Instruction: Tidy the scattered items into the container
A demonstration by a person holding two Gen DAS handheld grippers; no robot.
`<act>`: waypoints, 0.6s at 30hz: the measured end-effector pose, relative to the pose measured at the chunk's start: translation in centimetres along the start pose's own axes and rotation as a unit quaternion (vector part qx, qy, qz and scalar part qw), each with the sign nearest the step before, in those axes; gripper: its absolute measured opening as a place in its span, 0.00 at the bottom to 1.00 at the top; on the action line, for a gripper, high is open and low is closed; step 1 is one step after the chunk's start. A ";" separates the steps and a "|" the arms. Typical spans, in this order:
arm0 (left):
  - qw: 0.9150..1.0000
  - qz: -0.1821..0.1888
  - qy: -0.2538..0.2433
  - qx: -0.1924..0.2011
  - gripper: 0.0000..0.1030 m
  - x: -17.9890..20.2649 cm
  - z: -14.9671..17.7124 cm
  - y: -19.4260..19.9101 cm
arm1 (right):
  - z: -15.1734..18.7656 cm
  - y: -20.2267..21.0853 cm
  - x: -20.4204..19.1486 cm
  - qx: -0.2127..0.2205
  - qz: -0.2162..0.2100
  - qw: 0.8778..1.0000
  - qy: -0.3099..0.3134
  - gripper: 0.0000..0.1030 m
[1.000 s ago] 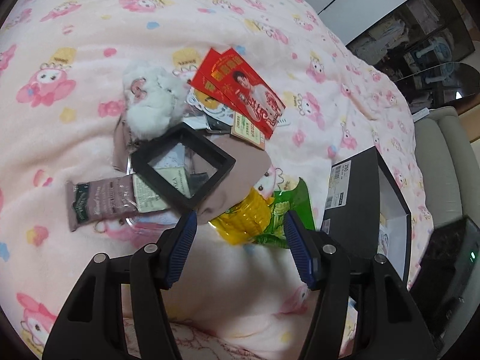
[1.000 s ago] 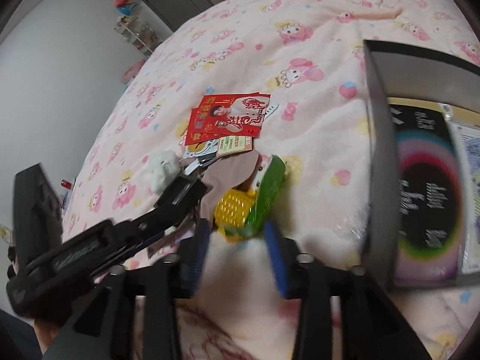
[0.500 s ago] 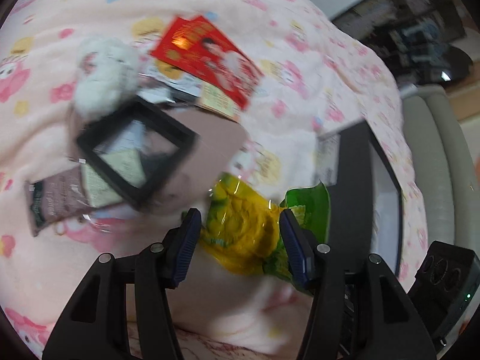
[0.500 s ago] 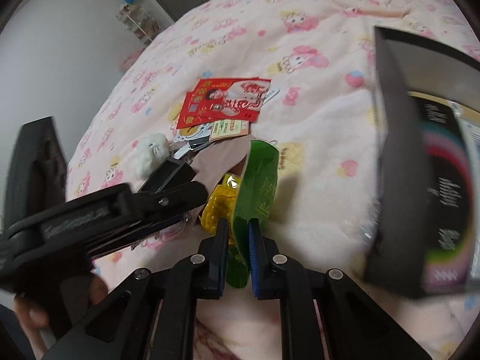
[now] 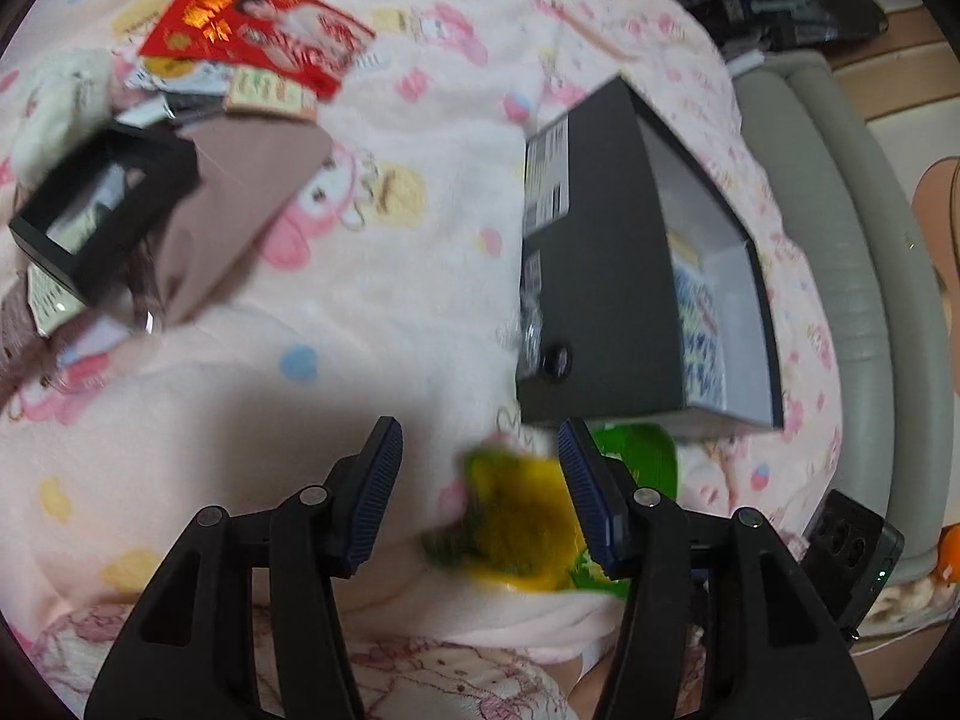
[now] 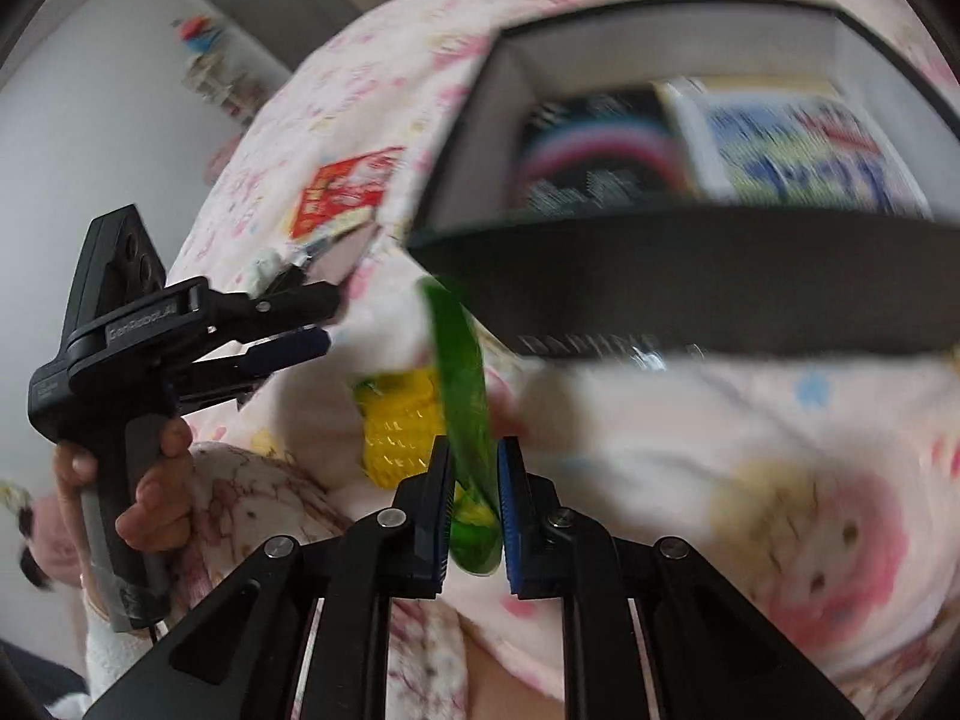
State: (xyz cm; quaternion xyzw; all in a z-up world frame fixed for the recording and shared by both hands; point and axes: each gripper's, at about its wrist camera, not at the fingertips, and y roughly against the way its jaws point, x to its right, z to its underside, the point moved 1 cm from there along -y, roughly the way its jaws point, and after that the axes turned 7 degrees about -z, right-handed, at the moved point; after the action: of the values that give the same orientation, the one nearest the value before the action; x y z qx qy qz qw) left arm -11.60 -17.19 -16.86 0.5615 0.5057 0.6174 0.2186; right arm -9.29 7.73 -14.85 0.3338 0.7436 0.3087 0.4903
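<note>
My right gripper (image 6: 472,480) is shut on the green edge of a yellow-and-green corn snack packet (image 6: 444,396) and holds it above the pink blanket, just short of the black box (image 6: 690,306). The open box holds printed packets. In the left wrist view the packet (image 5: 522,516) hangs blurred between and below the fingers of my left gripper (image 5: 477,468), which is open and empty. The black box (image 5: 600,276) lies ahead and to the right of it. Red envelopes (image 5: 252,30), a black frame (image 5: 102,204) and a brown card (image 5: 240,192) lie at the upper left.
A white fluffy toy (image 5: 54,102) and a brown sachet (image 5: 18,312) lie at the left edge of the pile. A grey sofa (image 5: 840,240) runs beyond the bed's right side. A black device (image 5: 858,552) sits at the lower right.
My right gripper closed on the corn packet, lifted it off the blanket and carried it toward the black box. The left gripper swung right, leaving the pile at its upper left.
</note>
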 end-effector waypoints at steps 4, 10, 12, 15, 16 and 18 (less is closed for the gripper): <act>1.000 0.011 0.007 -0.023 0.55 0.1 0.3 -0.9 | 0.2 0.8 0.7 0.010 0.023 1.000 0.001 0.10; 0.996 0.045 0.002 -0.073 0.59 1.0 0.8 -2.7 | 0.0 0.9 0.2 0.010 0.009 1.000 -0.003 0.10; 0.997 0.032 -0.006 -0.072 0.60 1.3 1.0 -2.8 | 0.0 0.6 0.2 0.007 -0.003 1.000 -0.011 0.10; 0.997 0.017 -0.009 -0.077 0.60 1.5 1.1 -3.4 | -0.1 -0.6 0.0 -0.009 -0.006 1.000 -0.006 0.10; 0.997 0.008 -0.011 -0.075 0.60 1.6 1.1 -3.5 | -0.2 -1.4 0.1 -0.015 -0.010 1.000 -0.004 0.10; 0.997 0.002 -0.015 -0.072 0.60 1.8 1.0 -3.6 | -0.3 -2.5 0.3 -0.030 -0.036 0.999 -0.010 0.08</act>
State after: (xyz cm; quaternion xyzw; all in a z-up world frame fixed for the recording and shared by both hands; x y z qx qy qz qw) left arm -12.21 -13.88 -19.24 0.5549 0.4555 0.6440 0.2643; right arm -10.13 6.49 -16.90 0.2957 0.7404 0.3095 0.5183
